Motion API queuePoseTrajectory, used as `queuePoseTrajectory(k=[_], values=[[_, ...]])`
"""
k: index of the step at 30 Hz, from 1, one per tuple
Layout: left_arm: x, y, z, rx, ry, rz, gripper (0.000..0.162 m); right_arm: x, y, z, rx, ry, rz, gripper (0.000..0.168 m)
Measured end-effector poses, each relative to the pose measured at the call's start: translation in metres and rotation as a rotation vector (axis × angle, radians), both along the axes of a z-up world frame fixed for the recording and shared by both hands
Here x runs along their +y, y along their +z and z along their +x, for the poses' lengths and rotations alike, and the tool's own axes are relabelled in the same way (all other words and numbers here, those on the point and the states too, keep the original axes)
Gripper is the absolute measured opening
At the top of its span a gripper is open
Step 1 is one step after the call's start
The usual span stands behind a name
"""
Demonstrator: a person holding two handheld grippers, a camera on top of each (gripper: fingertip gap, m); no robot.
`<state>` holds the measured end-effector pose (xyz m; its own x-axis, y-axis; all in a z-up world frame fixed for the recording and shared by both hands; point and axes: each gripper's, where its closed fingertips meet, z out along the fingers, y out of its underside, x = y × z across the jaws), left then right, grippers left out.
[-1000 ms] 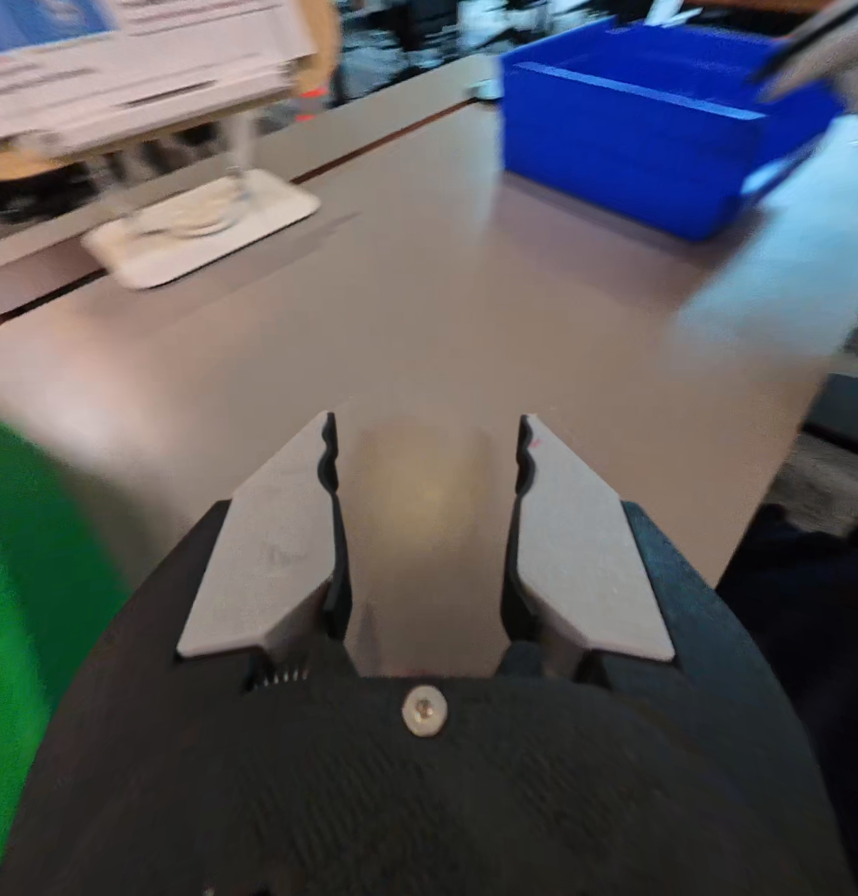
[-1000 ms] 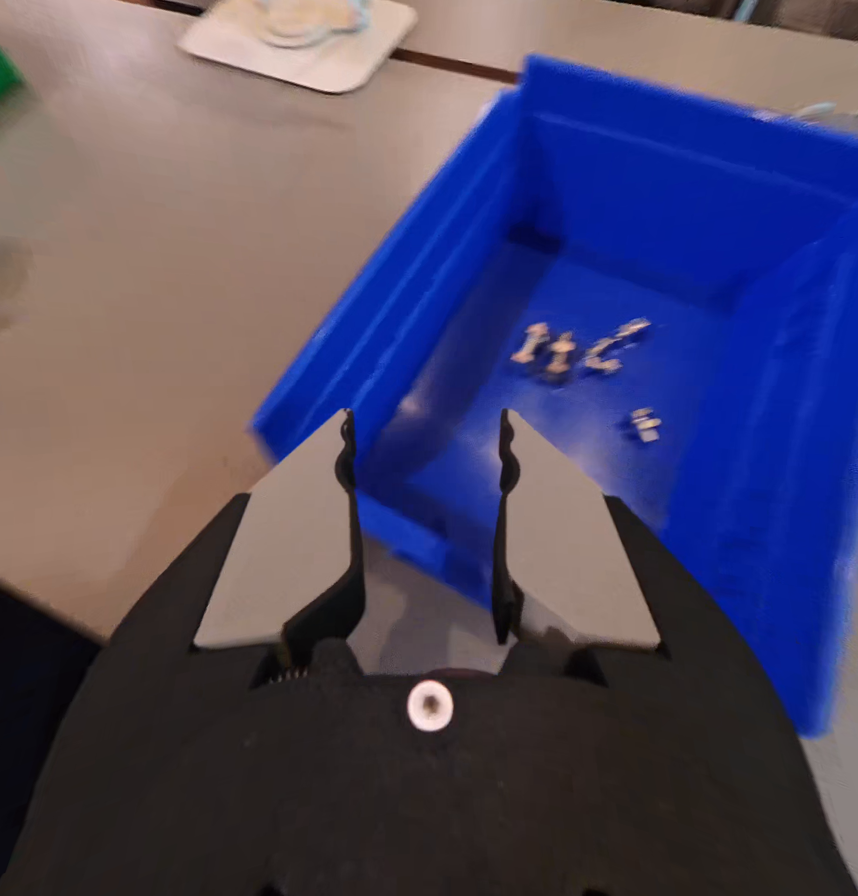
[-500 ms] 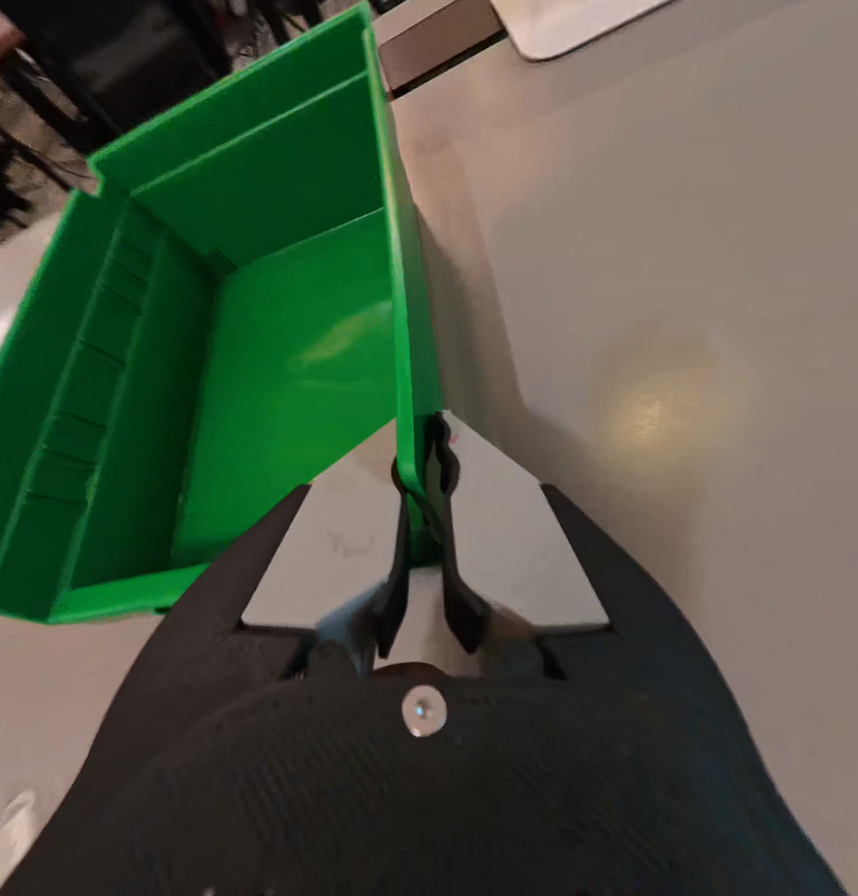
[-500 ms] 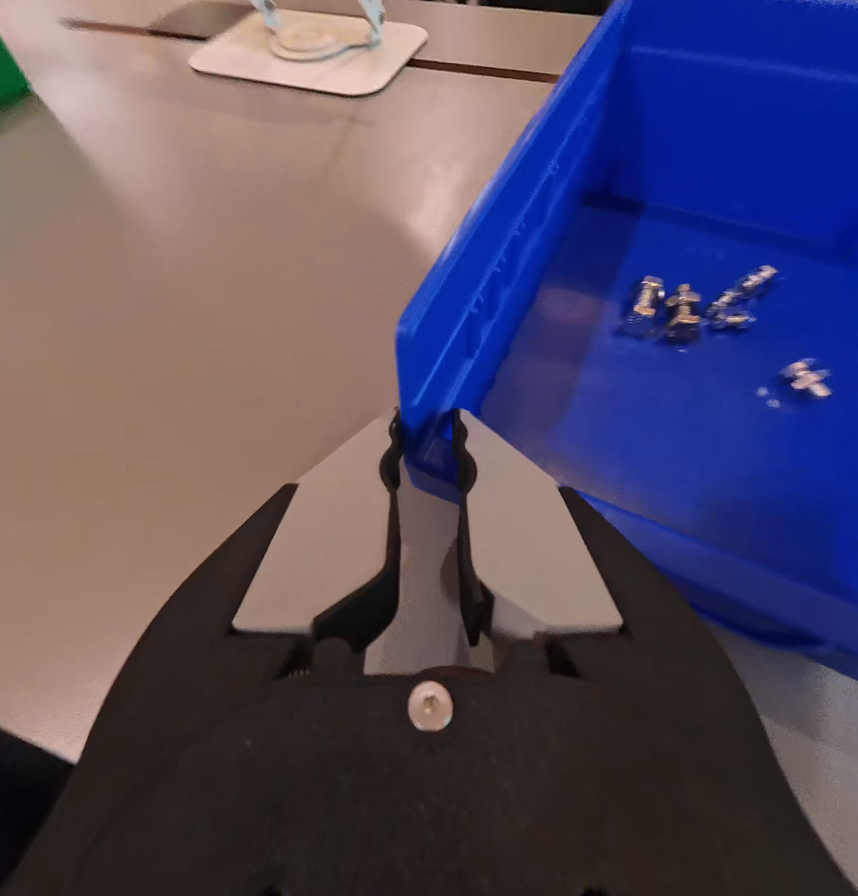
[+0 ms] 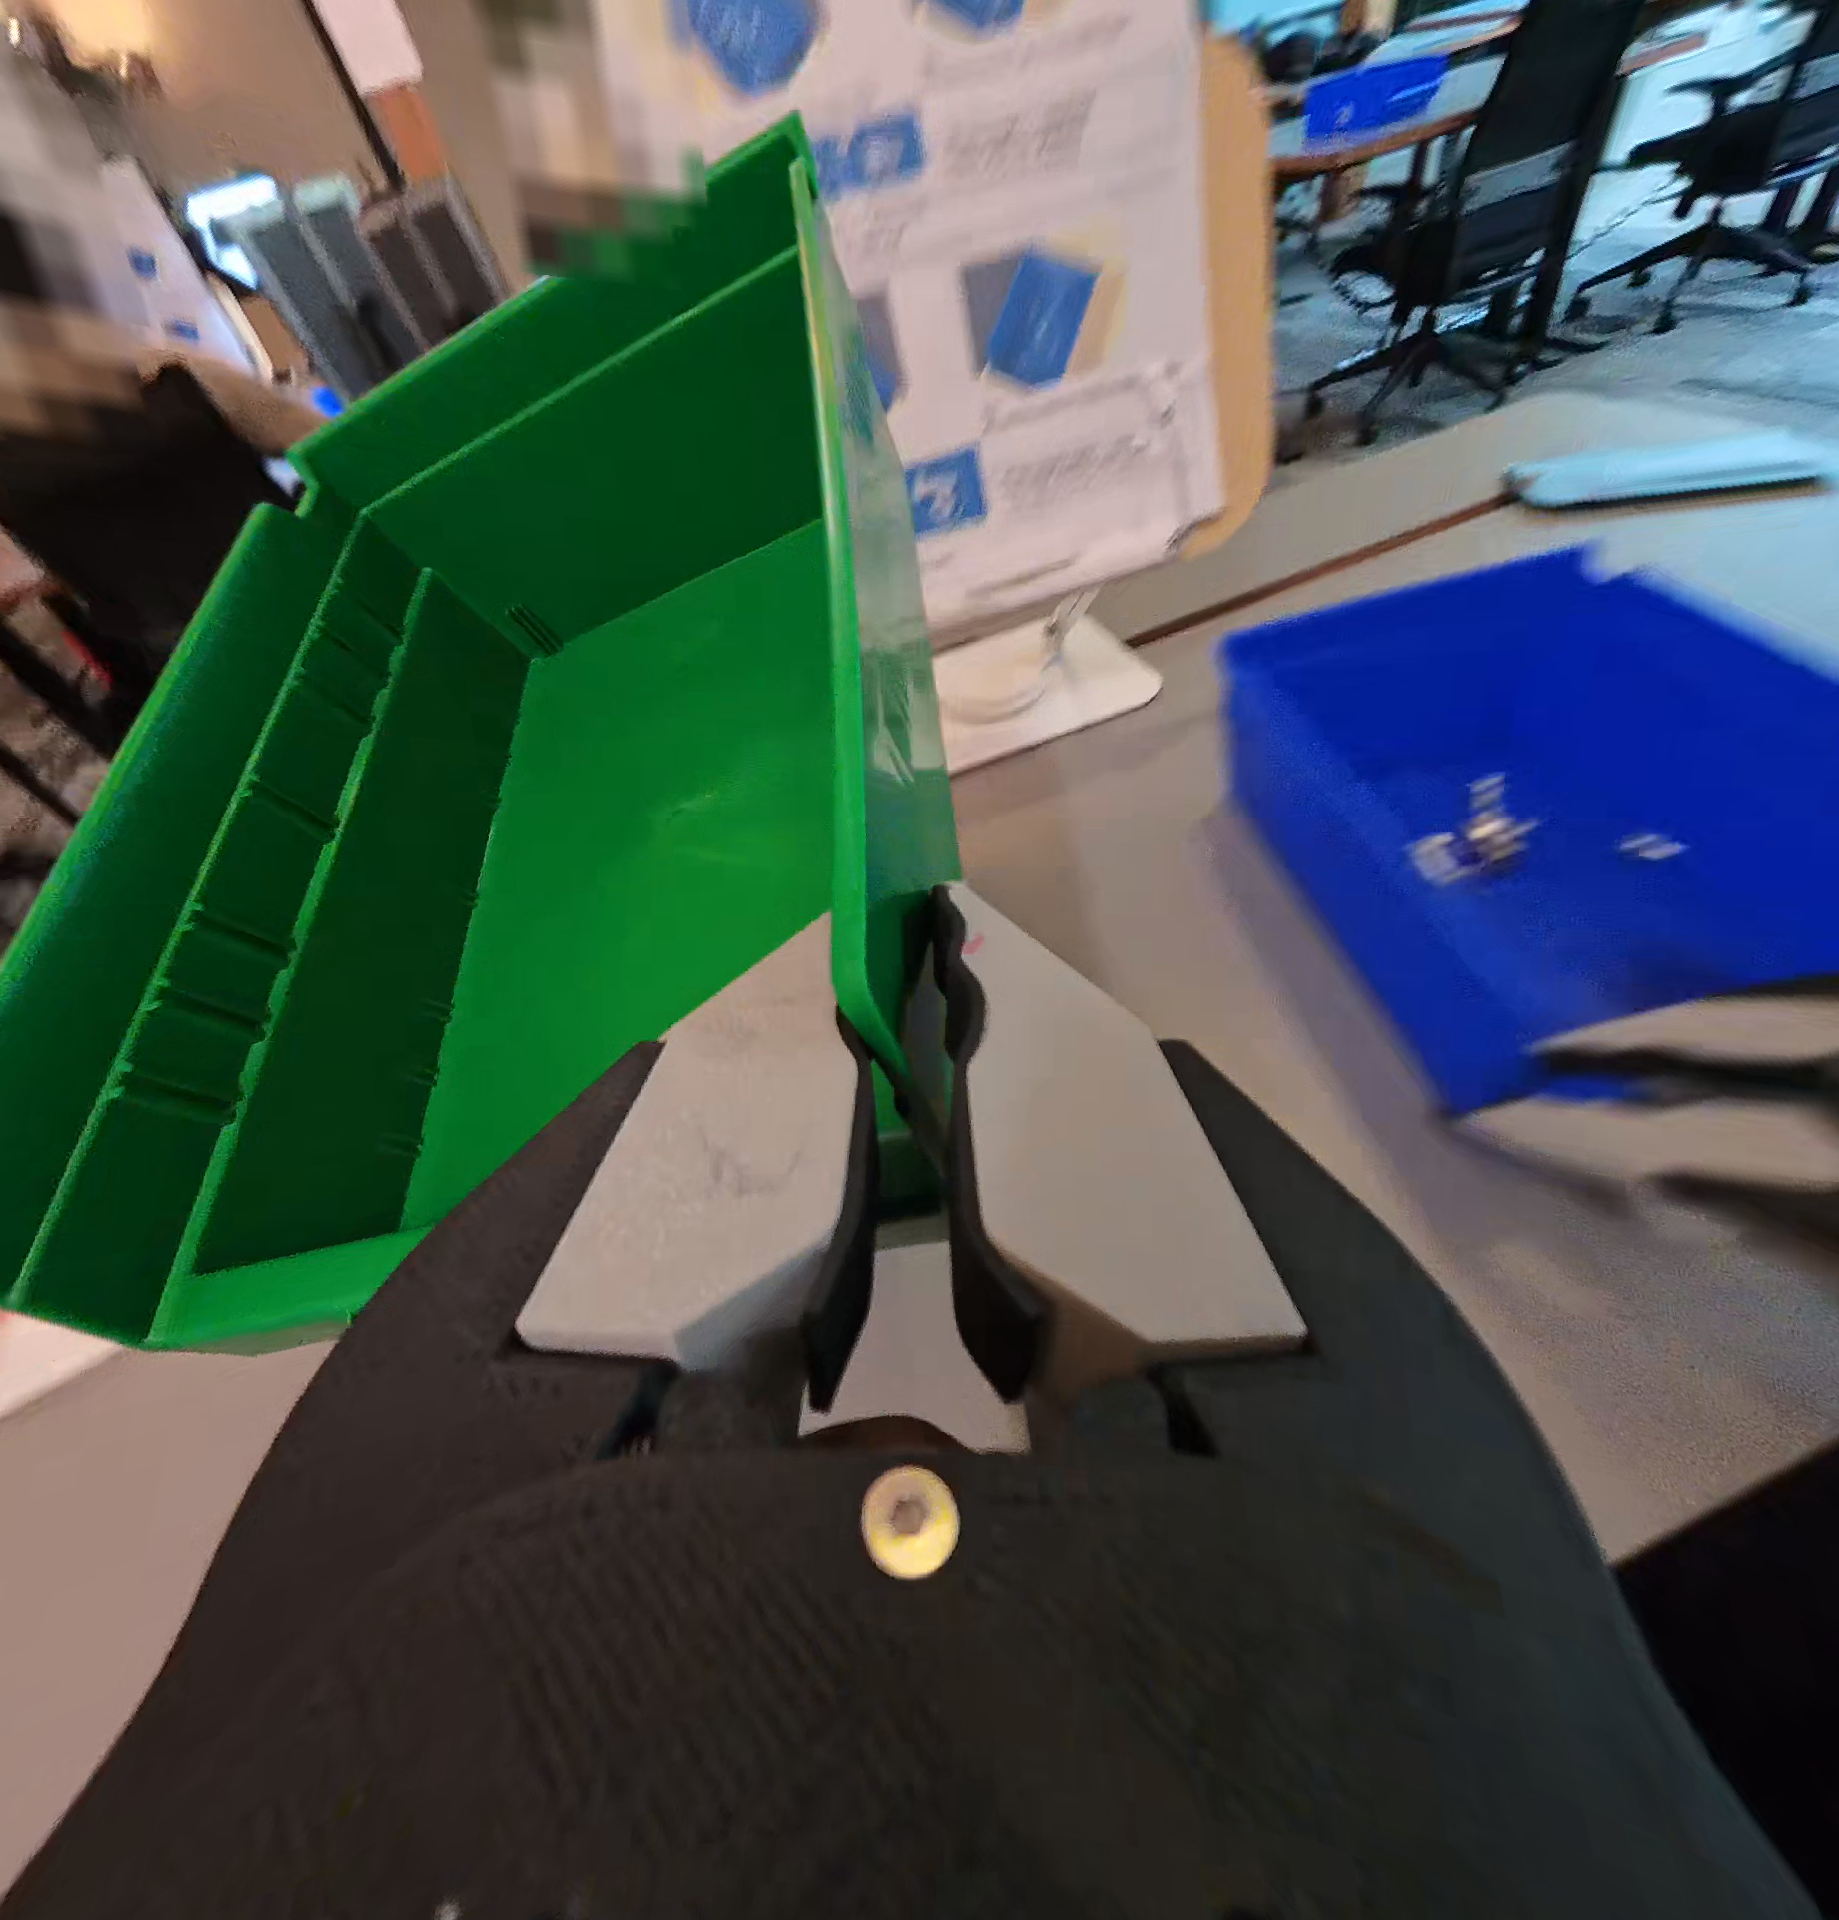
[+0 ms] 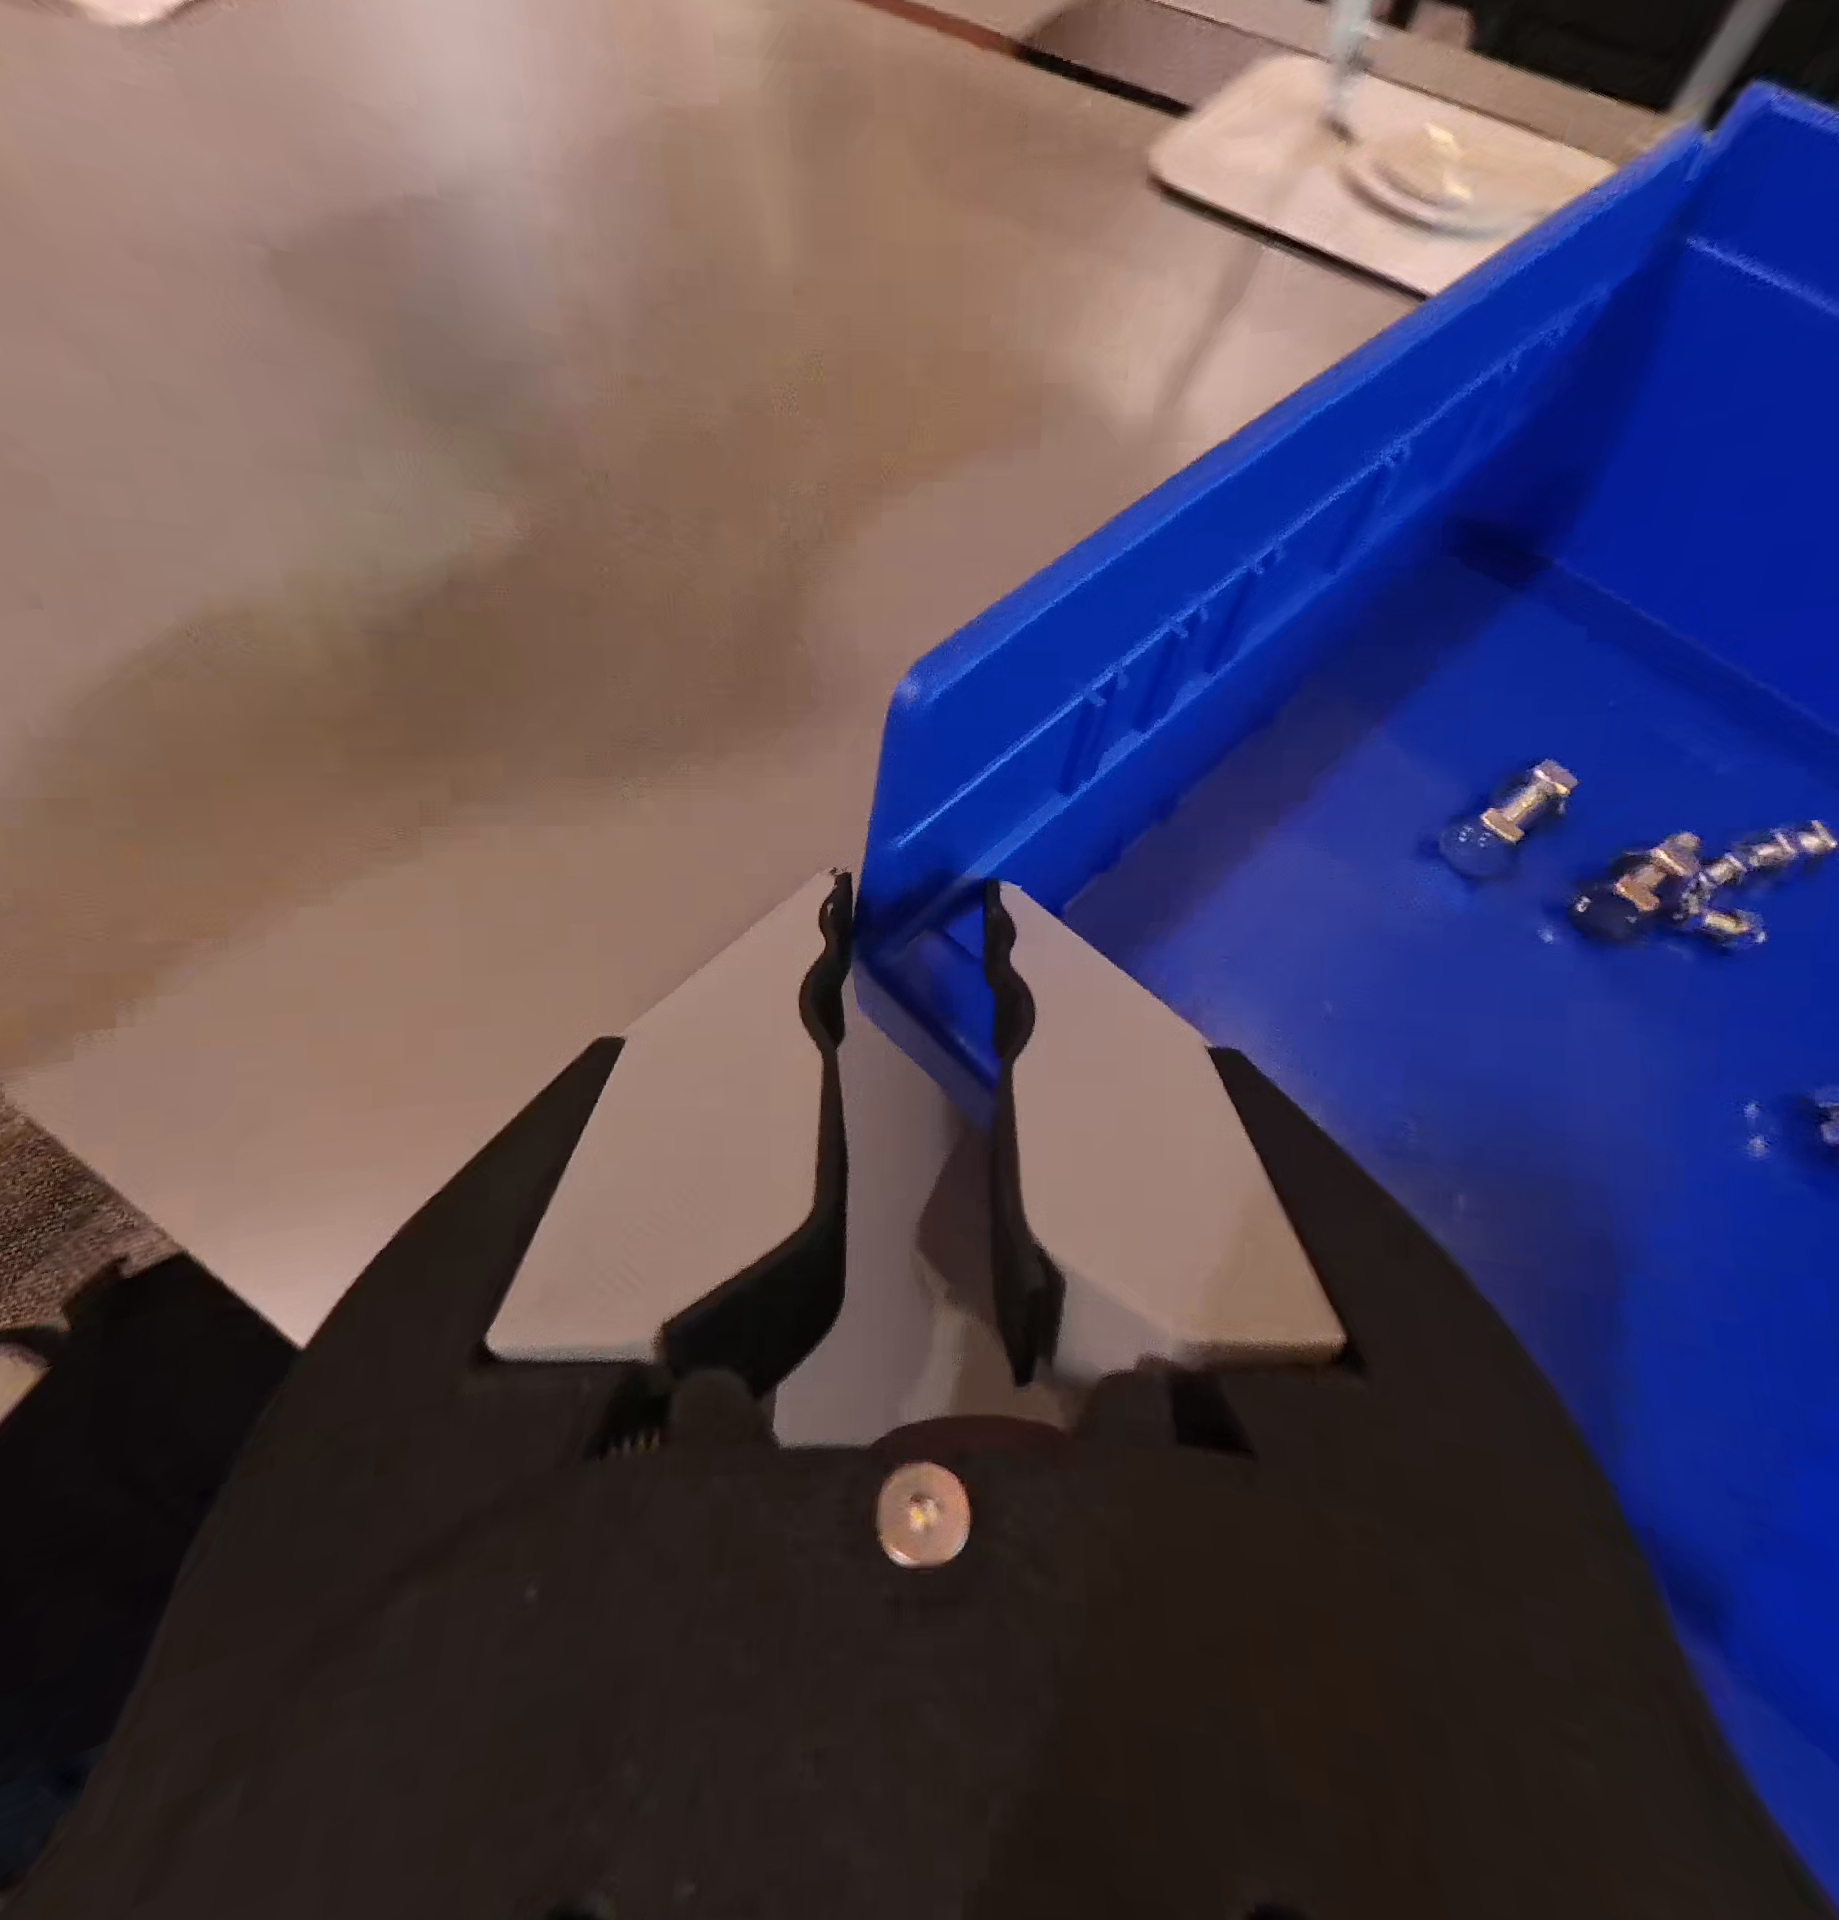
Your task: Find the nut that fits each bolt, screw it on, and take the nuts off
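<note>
My left gripper (image 5: 899, 961) is shut on the right wall of an empty green bin (image 5: 634, 810) and holds it lifted and tilted above the table. My right gripper (image 6: 915, 914) is shut on the near left corner of a blue bin (image 6: 1258, 582). Several silver bolts with nuts on them (image 6: 1663, 873) lie loose on the blue bin's floor. The blue bin (image 5: 1580, 790) and the right gripper (image 5: 1725, 1101) also show, blurred, at the right of the left wrist view.
The bins are over a beige table (image 6: 427, 520). A white stand base (image 6: 1341, 187) holding a printed poster (image 5: 1029, 312) sits at the table's back. Office chairs (image 5: 1497, 208) stand beyond. The table's front edge (image 6: 156, 1236) is close below my right gripper. Some 30 cm of space lies between my two pairs of fingers.
My left gripper has lifted and tipped the green bin up off the table and swung right. My right gripper holds the blue bin's corner and has shifted it; one second ago both grippers were open.
</note>
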<state>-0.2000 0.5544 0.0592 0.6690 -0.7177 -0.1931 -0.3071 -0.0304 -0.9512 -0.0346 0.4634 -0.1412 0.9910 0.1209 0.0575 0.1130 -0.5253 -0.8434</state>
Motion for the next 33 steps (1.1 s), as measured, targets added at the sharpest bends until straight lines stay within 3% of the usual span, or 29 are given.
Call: queuePoseTrajectory(k=[3, 6, 9, 12, 18, 24, 28, 30, 33], values=[[-0.051, 0.055, 0.039, 0.03, -0.09, 0.078, 0.003, 0.031, 0.0, -0.076, -0.004, 0.103, 0.006, 0.022], [-0.113, 0.078, 0.092, 0.08, -0.206, 0.144, 0.004, 0.059, 0.001, -0.149, 0.049, 0.177, 0.024, 0.022], [-0.166, 0.063, 0.148, 0.132, -0.281, 0.17, 0.004, 0.089, 0.001, -0.202, 0.051, 0.192, 0.045, 0.019], [-0.197, 0.025, 0.202, 0.118, -0.341, 0.121, 0.004, 0.111, 0.004, -0.229, 0.03, 0.164, 0.076, 0.015], [-0.213, -0.057, 0.282, 0.193, -0.419, 0.006, 0.005, 0.071, 0.028, -0.22, 0.079, 0.268, 0.168, 0.025], [-0.222, -0.107, 0.344, 0.183, -0.435, -0.054, 0.005, 0.013, 0.002, -0.154, 0.259, 0.293, 0.106, 0.029], [-0.23, -0.14, 0.371, 0.184, -0.43, -0.082, 0.009, 0.002, 0.017, -0.128, 0.335, 0.278, 0.182, 0.025], [-0.24, -0.14, 0.379, 0.165, -0.471, -0.068, 0.004, 0.002, 0.014, -0.122, 0.359, 0.272, 0.183, 0.025], [-0.256, -0.118, 0.378, 0.179, -0.527, 0.045, 0.021, 0.001, 0.018, -0.12, 0.415, 0.29, 0.172, 0.03]])
